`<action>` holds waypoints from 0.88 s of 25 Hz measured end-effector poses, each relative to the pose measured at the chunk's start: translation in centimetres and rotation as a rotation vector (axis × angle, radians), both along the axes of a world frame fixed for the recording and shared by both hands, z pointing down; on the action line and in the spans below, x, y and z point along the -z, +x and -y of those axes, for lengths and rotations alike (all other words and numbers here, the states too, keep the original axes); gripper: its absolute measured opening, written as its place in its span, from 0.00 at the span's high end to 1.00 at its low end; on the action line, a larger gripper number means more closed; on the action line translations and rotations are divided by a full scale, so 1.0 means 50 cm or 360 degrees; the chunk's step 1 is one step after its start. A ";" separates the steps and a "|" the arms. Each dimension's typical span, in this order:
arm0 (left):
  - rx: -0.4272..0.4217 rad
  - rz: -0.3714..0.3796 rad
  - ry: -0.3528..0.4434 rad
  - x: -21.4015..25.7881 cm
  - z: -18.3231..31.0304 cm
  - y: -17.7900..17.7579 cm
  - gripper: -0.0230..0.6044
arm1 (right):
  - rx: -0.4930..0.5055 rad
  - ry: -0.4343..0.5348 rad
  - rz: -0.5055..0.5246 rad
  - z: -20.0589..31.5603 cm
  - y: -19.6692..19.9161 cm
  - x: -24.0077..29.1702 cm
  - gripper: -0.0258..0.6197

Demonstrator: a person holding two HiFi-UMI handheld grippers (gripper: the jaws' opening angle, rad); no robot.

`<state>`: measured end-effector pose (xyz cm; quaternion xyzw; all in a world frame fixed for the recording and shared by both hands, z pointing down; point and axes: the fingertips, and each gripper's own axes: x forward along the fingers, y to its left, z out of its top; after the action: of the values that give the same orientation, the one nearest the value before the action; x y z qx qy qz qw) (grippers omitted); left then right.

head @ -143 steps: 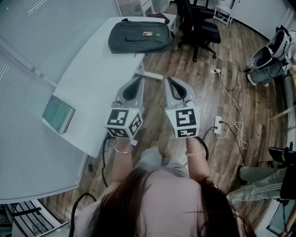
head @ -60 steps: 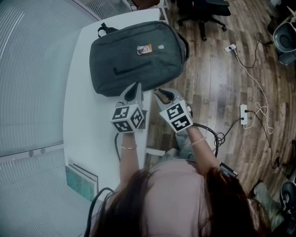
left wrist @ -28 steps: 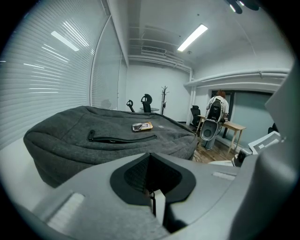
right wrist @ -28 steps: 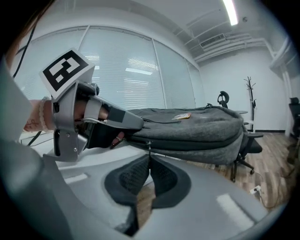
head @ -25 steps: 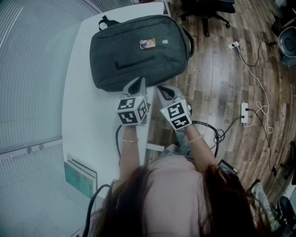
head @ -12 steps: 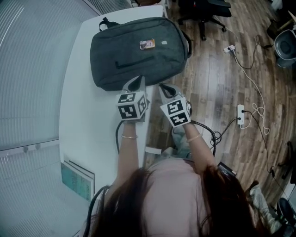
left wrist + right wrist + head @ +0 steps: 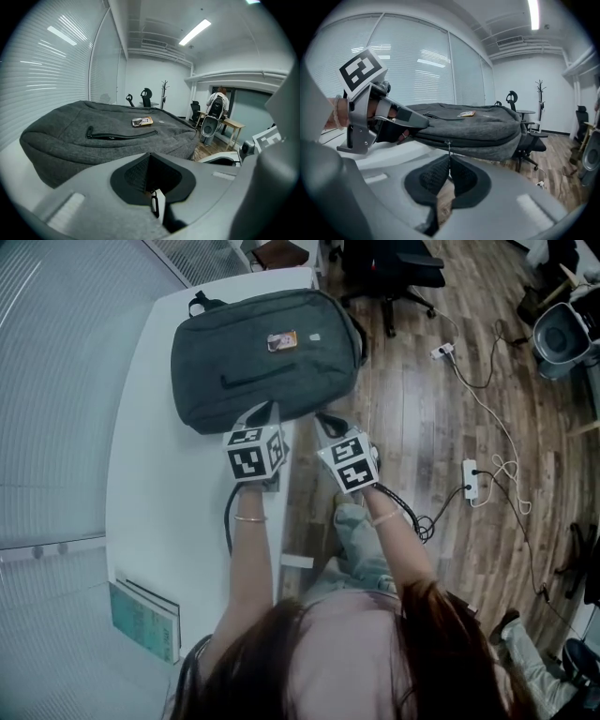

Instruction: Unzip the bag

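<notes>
A dark grey bag lies flat on the white table, with a closed front pocket zipper and a small tag on top. My left gripper is shut, its tips at the bag's near edge with nothing between them in the left gripper view. My right gripper is at the bag's near right side, over the table's edge. In the right gripper view a thin metal zipper pull hangs from the bag's side seam into the shut jaws of the right gripper.
A book lies on the table's near end. An office chair stands beyond the bag. A power strip with cables lies on the wooden floor to the right. A grey bin stands at far right.
I walked up to the table, and both grippers came to the bag's near edge. Over the last second they have stayed there while the head view shifted a little.
</notes>
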<state>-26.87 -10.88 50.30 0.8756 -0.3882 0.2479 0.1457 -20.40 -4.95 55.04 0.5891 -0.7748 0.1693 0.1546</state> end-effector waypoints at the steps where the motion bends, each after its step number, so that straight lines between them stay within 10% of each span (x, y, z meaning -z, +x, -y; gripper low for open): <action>1: -0.0001 -0.0001 -0.0008 0.000 -0.001 -0.001 0.95 | -0.0013 -0.0009 0.0008 -0.001 0.006 -0.001 0.95; 22: 0.0007 0.0023 -0.0038 -0.001 -0.001 0.010 0.95 | 0.0104 -0.0064 0.0016 -0.001 0.150 -0.012 0.95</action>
<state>-26.37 -10.84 50.35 0.8710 -0.3882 0.2586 0.1541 -12.89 -4.91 55.63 0.5595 -0.7909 0.1826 0.1678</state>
